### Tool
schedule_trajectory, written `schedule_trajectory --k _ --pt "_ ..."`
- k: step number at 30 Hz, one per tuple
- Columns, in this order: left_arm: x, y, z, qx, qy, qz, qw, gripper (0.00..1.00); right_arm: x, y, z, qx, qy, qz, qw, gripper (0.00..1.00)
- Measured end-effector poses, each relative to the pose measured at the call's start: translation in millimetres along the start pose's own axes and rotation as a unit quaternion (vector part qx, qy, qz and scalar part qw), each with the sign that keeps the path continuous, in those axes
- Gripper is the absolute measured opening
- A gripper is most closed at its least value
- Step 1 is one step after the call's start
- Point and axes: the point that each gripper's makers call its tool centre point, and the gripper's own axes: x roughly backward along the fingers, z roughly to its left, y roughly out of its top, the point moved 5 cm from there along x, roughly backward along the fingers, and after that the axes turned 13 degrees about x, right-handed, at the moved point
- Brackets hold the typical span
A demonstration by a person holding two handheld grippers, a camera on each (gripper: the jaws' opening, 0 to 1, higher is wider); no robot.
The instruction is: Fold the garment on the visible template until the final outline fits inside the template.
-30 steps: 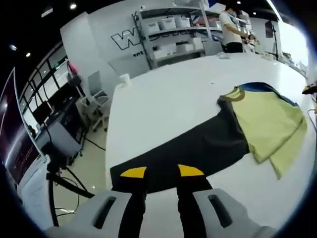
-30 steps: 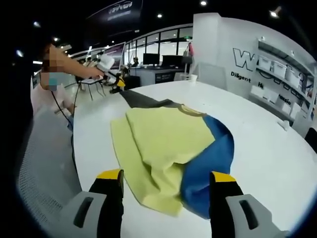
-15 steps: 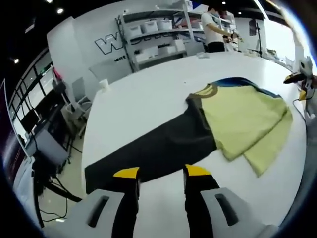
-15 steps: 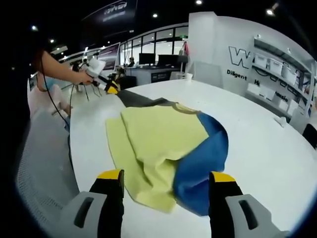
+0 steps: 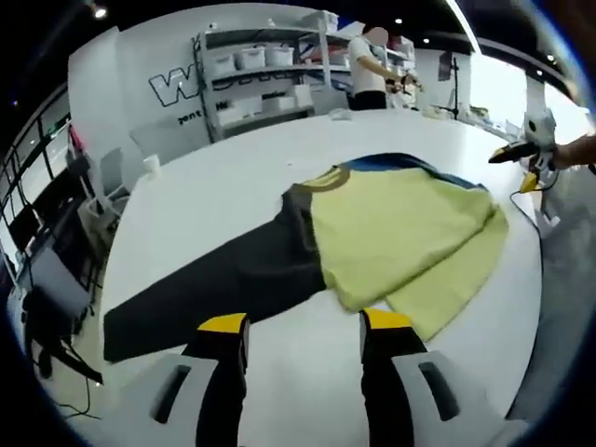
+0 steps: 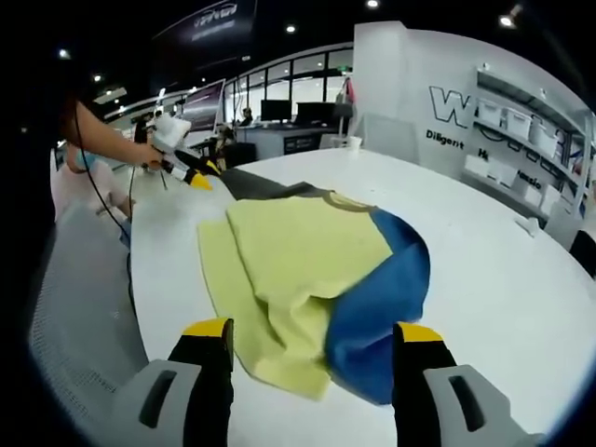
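Sweeping rightward since a second ago, the left claw [image 5: 303, 326] now hovers wide and empty above the garment [image 5: 391, 233], which lies half-folded on the white tabletop [image 5: 205, 177] beside its dark grey part [image 5: 233, 275]; the right claw [image 6: 312, 335], also wide and empty, has barely shifted; folding seems midway; next, grip an edge.

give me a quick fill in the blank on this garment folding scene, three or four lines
1. The folded top panel of the garment is ____ in colour.
2. The panel under it, nearest the right hand-held gripper, is ____.
3. The garment lies on a ____ table.
4. The jaws of the left hand-held gripper hold ____.

Missing words: yellow; blue; white; nothing
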Motion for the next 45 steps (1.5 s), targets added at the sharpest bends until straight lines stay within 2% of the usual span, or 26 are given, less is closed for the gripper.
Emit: schedule_trajectory --k 9,14,19,22,28,36,45 --pt "-2.3 -20.3 -33.0 -0.001 -0.043 0.02 0.9989 0.46 -0.8 -0.2 1.2 0.0 0.003 -0.001 1.0 0.67" --pt "-3.2 -24.7 -42.1 0.007 -0.055 0.026 0.9981 0.41 -1.7 0.6 1.3 0.002 0.004 -0.002 1.0 0.67" --pt "-5.4 -33.3 -54.4 0.016 -0.074 0.042 0.9963 0.33 -2.0 0.8 1.4 0.004 0.004 -0.003 1.0 0.67" --pt "-7.3 -39.8 -62.3 0.008 -0.085 0.054 0.9949 0.28 -1.7 0.6 1.5 0.005 0.004 -0.002 1.0 0.67" --pt "-10.7 -48.3 -71.0 0.007 -0.096 0.074 0.9927 0.18 -0.7 0.0 1.3 0.007 0.005 -0.001 1.0 0.67" --pt "-14.9 -50.5 -76.7 0.007 -0.1 0.079 0.9918 0.16 0.4 -1.2 1.3 0.008 0.003 0.001 1.0 0.67" --pt "-20.3 -54.1 -72.5 0.001 -0.088 0.086 0.9924 0.11 0.8 -1.0 2.7 0.008 0.005 0.002 1.0 0.67"
